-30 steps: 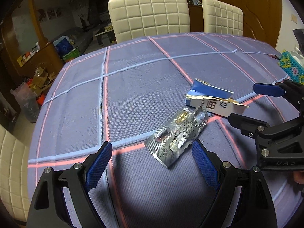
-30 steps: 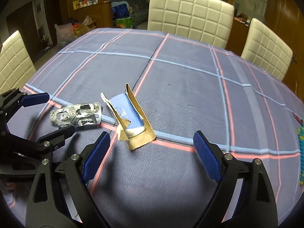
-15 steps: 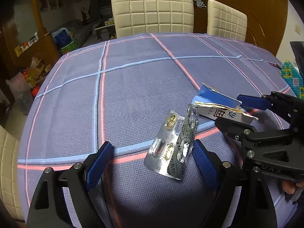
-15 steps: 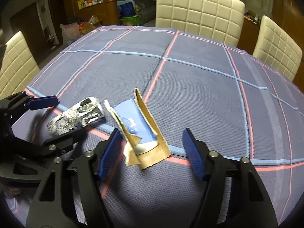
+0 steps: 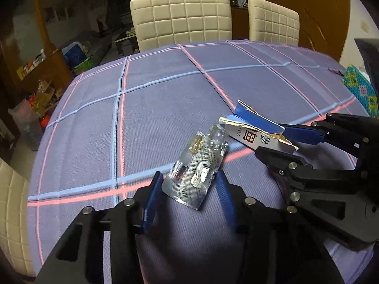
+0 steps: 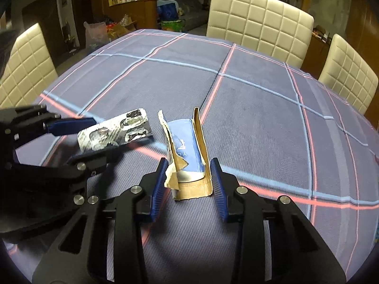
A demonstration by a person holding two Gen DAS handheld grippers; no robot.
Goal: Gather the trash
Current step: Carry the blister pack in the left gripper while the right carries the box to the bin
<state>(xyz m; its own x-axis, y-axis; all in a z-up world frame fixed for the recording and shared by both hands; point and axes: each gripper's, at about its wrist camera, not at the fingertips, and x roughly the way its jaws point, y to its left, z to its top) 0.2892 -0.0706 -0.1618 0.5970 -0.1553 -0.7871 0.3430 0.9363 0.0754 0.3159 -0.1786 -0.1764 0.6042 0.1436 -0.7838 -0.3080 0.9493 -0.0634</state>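
Nearest in the left wrist view, the left claw [image 5: 188, 184] is closing around the near end of a silver blister pack [image 5: 197, 166]. Its blue pads sit against the pack's two long edges, and the pack tilts up off the checked tabletop [image 5: 154, 118]. Nearest in the right wrist view, the right claw [image 6: 188, 176] is also closing, with a torn piece of cardboard box [image 6: 187, 156] between its pads [image 6: 160, 179]. The left pad touches the ragged white flap and the right pad stands just beside the brown wall, so a firm grip cannot be told. The two pieces of trash lie just beside each other on the front part of the tabletop, the box to the right of the pack. Beyond them the cloth is bare up to the cream quilted chairs [image 5: 181, 20] at the far edge.
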